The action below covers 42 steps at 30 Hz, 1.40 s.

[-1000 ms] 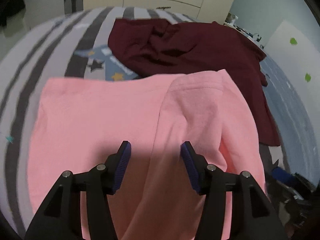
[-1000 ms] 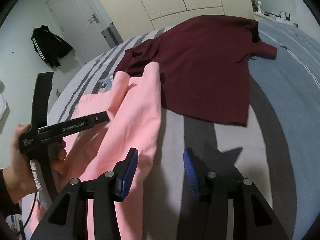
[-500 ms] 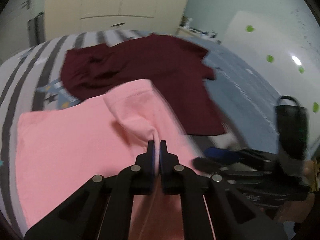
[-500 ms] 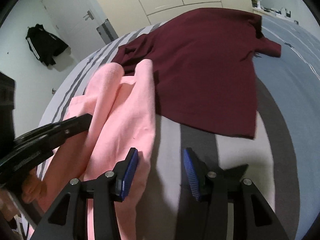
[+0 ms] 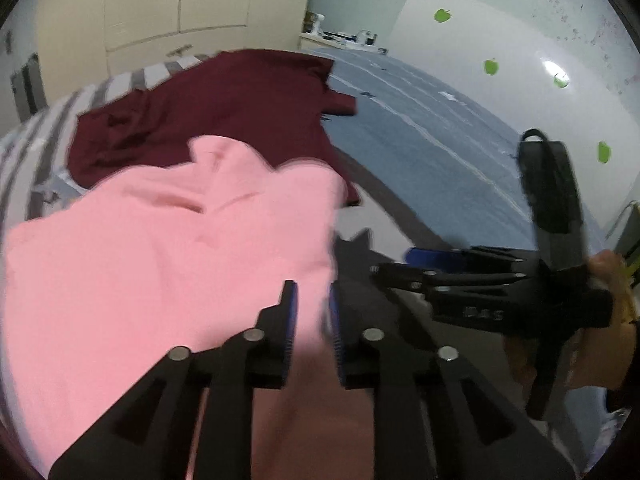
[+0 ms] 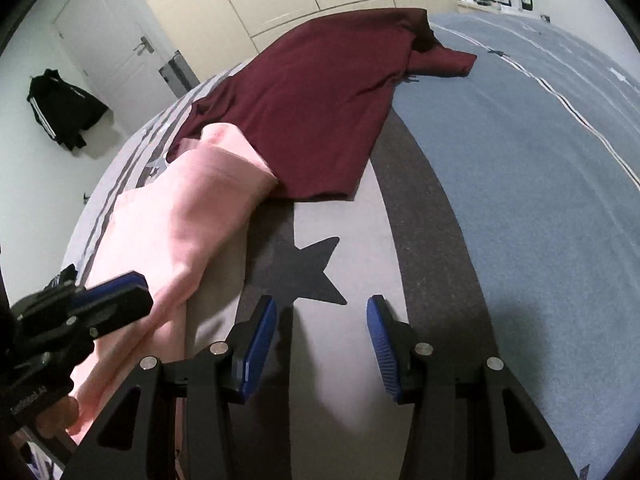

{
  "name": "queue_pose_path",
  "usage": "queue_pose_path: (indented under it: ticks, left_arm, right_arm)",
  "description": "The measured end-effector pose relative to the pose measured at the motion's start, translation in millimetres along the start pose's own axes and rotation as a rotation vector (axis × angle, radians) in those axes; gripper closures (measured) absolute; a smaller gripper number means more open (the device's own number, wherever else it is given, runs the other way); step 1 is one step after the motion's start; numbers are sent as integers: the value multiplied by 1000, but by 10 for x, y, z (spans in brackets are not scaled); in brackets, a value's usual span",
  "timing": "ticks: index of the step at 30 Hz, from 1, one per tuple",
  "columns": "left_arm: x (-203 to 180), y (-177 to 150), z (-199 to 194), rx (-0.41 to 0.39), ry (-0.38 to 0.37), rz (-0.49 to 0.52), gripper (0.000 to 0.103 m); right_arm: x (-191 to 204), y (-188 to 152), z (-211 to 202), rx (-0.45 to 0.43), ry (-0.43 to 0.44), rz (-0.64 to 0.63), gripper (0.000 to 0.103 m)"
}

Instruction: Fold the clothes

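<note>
Pink garment (image 5: 160, 264) lies bunched on the striped bedspread (image 6: 400, 240), its far edge overlapping the maroon garment (image 6: 320, 92) spread flat beyond it. Left gripper (image 5: 310, 320) has its blue pads a narrow gap apart with pink cloth between them; the blur hides whether they pinch the cloth, so grip cannot be told. Right gripper (image 6: 322, 344) sits to the right of the pink garment, above the dark star print (image 6: 304, 272), fingers spread wide and holding nothing, clear of the cloth.
</note>
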State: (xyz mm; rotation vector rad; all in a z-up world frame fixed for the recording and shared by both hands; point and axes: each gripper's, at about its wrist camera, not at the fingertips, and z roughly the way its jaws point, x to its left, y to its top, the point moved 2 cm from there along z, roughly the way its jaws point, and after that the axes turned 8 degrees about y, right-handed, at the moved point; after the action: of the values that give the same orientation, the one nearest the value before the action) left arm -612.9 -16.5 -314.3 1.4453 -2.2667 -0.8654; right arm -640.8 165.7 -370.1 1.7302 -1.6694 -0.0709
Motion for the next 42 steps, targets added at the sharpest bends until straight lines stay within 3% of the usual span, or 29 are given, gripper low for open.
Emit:
queue_pose_path:
  ticks: [4, 8, 14, 16, 18, 24, 27, 34, 37, 40, 42]
  left_arm:
    - [218, 95, 62, -9, 51, -43, 66]
    - [259, 275, 168, -37, 75, -8, 53]
    - [176, 433, 541, 17, 36, 36, 52]
    - [198, 432, 591, 26, 33, 25, 62]
    - [235, 424, 606, 29, 36, 9, 97]
    - [438, 423, 493, 11, 64, -39, 100]
    - [802, 455, 257, -16, 109, -92, 100]
    - [2234, 498, -319, -37, 334, -274, 100]
    - [2752, 424, -445, -8, 435, -315, 100]
    - [3060, 307, -429, 28, 520, -326, 100]
    - [3187, 247, -418, 41, 525, -350, 98]
  right_arm:
    - [75, 59, 61, -6, 12, 0, 60]
    - [79, 102, 52, -13, 14, -5, 60]
    - [25, 105, 44, -16, 14, 12, 60]
    - [2, 95, 41, -15, 11, 19, 60]
    - [-12, 82, 39, -13, 11, 21, 60]
    - [9, 62, 33, -12, 11, 21, 60]
    - [58, 85, 46, -15, 18, 17, 60]
    - [323, 211, 123, -25, 55, -9, 60]
    - [472, 267, 187, -22, 71, -25, 60]
    - [626, 302, 276, -8, 88, -52, 60]
    - [736, 320, 343, 1, 94, -80, 60]
